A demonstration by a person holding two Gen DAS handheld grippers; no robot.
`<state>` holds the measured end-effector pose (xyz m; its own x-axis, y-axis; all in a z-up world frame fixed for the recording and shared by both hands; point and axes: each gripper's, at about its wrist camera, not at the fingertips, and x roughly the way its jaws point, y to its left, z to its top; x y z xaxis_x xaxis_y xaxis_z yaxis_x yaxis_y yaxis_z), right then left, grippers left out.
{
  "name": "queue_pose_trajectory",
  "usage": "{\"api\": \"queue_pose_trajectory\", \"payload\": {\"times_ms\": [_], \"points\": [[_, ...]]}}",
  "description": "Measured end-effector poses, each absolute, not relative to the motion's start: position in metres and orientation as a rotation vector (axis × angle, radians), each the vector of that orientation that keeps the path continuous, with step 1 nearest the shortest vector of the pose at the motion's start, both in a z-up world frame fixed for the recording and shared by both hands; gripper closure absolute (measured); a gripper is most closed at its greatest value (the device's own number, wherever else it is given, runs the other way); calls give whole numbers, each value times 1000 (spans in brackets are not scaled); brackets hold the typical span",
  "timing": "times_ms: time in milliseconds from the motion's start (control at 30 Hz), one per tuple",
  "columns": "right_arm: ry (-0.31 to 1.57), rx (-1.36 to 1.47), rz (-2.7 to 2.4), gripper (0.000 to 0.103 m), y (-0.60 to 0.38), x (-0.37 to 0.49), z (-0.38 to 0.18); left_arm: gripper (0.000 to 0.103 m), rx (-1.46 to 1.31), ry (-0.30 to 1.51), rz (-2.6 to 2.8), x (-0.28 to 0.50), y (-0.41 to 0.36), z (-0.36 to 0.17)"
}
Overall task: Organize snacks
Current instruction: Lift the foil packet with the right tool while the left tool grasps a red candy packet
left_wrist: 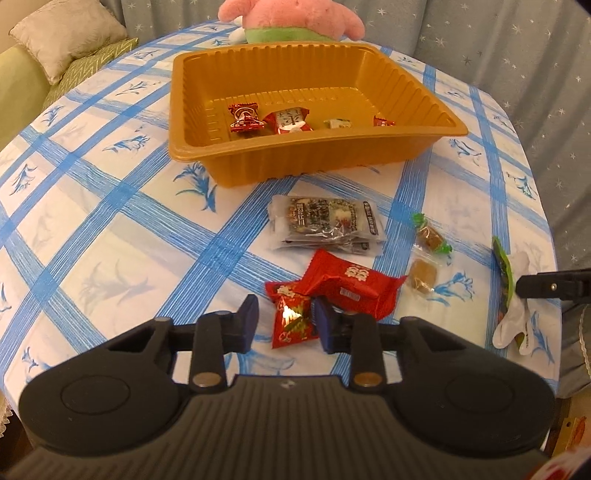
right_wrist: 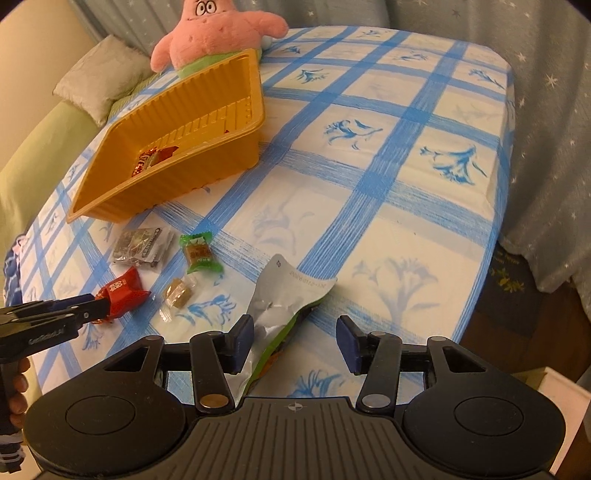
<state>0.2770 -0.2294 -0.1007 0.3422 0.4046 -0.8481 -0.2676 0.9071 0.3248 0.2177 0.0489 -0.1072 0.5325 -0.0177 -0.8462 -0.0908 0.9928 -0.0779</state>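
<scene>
My left gripper (left_wrist: 288,325) stands low over the checked tablecloth with a small red candy packet (left_wrist: 291,317) between its fingers. The right pad touches the packet; a strip of cloth shows between it and the left pad. A larger red packet (left_wrist: 347,284) lies just behind. My right gripper (right_wrist: 295,343) is open around a silver-and-green snack bag (right_wrist: 284,302), which lies on the table against its left finger. The gold plastic tray (left_wrist: 295,147) at the back holds several wrapped candies (left_wrist: 288,122).
A stack of dark clear packets (left_wrist: 325,225) and two brown candies (left_wrist: 430,236) (left_wrist: 423,275) lie between the tray and the grippers. A pink plush (right_wrist: 214,29) sits behind the tray. The table edge (right_wrist: 491,240) drops off on the right, beside a starred curtain (right_wrist: 546,147).
</scene>
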Motion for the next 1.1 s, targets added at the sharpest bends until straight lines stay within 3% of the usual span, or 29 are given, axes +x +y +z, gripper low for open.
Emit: {"api": "queue_pose_trajectory", "payload": {"times_ms": [67, 700, 733, 767, 833, 1100], "points": [[1146, 161, 440, 53, -231, 274, -101, 84, -127, 1015, 35, 218, 50, -109], [1148, 149, 443, 54, -203, 278, -109, 85, -130, 1021, 146, 172, 67, -103], [1152, 141, 451, 54, -202, 277, -109, 85, -133, 1019, 148, 171, 67, -102], [1146, 121, 454, 65, -199, 275, -109, 85, -137, 1017, 149, 169, 67, -102], [1126, 90, 467, 73, -196, 271, -109, 85, -139, 1014, 148, 168, 65, -100], [1109, 71, 513, 74, -195, 266, -105, 85, -138, 992, 134, 164, 60, -91]]}}
